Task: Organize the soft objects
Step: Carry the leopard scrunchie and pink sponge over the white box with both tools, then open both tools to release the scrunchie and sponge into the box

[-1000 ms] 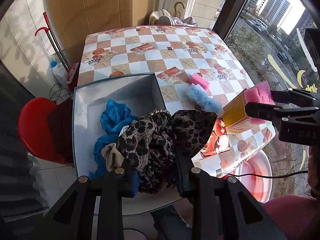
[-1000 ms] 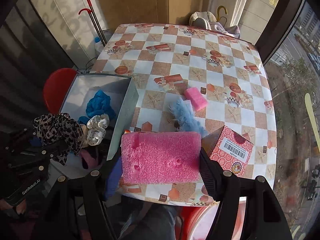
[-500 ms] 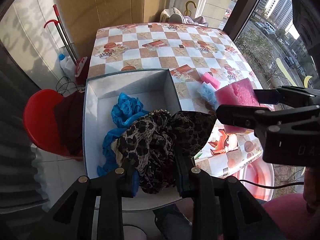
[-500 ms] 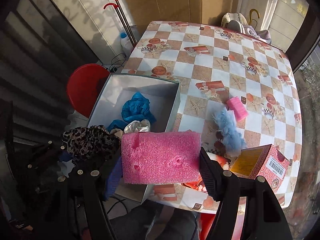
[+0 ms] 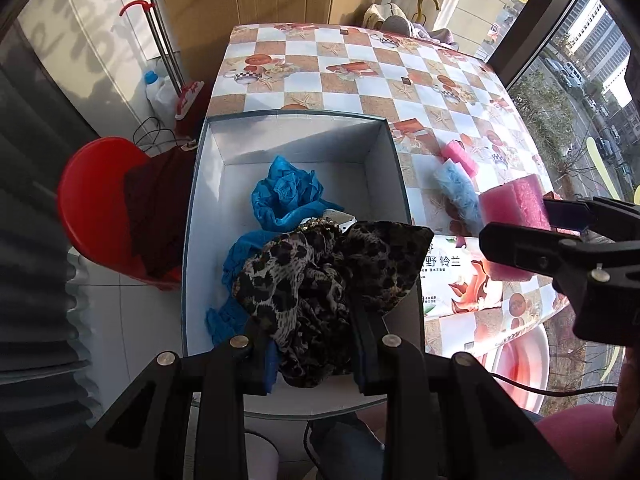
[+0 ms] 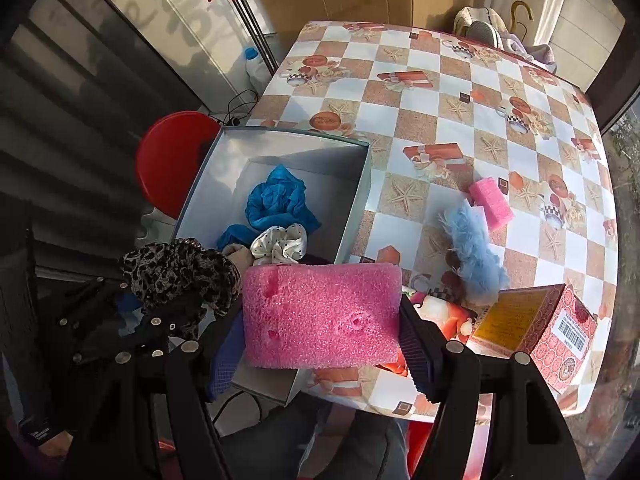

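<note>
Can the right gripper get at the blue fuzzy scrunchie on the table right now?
Probably not: the right gripper is shut on the pink sponge, so its jaws are occupied, though the blue fuzzy scrunchie lies uncovered.

Leopard-print fabric is covering the near part of the blue cloth and most of the polka-dot scrunchie. The pink foam block is hiding the box near corner and part of the printed packet. The red patterned carton is largely masked in the left wrist view; its label text is proving too small to read.
</note>
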Demonstrator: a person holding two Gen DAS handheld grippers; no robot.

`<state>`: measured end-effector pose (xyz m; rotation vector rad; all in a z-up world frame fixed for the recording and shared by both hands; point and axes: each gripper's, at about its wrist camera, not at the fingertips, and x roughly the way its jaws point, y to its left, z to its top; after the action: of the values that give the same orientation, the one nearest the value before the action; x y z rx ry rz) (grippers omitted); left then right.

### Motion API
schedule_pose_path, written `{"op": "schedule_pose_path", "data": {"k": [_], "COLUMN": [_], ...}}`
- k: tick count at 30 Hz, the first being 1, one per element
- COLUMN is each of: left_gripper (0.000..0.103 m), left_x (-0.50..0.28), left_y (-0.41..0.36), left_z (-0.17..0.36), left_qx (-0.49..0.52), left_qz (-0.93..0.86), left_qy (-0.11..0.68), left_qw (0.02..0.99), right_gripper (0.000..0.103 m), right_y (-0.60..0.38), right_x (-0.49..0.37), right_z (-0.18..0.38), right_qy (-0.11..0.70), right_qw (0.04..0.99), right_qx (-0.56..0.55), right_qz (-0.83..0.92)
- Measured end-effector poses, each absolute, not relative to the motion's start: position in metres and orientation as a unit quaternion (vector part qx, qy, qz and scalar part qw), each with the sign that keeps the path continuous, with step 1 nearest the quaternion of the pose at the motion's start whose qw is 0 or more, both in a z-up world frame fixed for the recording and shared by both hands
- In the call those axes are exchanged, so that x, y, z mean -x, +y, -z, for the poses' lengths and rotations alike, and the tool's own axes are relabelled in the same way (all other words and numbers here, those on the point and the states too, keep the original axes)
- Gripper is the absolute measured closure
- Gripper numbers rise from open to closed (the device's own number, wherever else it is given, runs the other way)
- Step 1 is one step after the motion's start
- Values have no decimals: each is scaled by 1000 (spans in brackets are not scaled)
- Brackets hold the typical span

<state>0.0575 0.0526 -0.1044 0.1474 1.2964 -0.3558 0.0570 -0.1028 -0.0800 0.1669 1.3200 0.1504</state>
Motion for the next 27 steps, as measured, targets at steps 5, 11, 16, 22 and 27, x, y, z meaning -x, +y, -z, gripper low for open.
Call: {"op": "schedule_pose_path", "data": {"k": [5, 11, 16, 22, 27], "left_gripper": [72, 72, 72, 72, 72], "left_x": [-60, -62, -65, -71, -73], "left_y": [63, 69, 72, 70, 70], "left_z": [112, 118, 121, 122, 126], "left_qx": [-59, -55, -54, -54, -55], "left_qz": [142, 124, 116, 112, 109], "left_qy": [607, 615, 619, 619, 623], "left_qw": [779, 777, 775, 776, 773], "right_gripper": [32, 32, 32, 32, 32], "right_y": [-95, -86, -77, -67, -64], "right_x": [-65, -78, -90, -100, -108], "right_z": [84, 85, 86, 86, 88], "right_qy": [617, 619, 620, 620, 621], "right_qw": [780, 778, 777, 777, 775], "right_qx": [-63, -55, -48, -37, -34], "right_qz": [-82, -92, -99, -107, -110]}}
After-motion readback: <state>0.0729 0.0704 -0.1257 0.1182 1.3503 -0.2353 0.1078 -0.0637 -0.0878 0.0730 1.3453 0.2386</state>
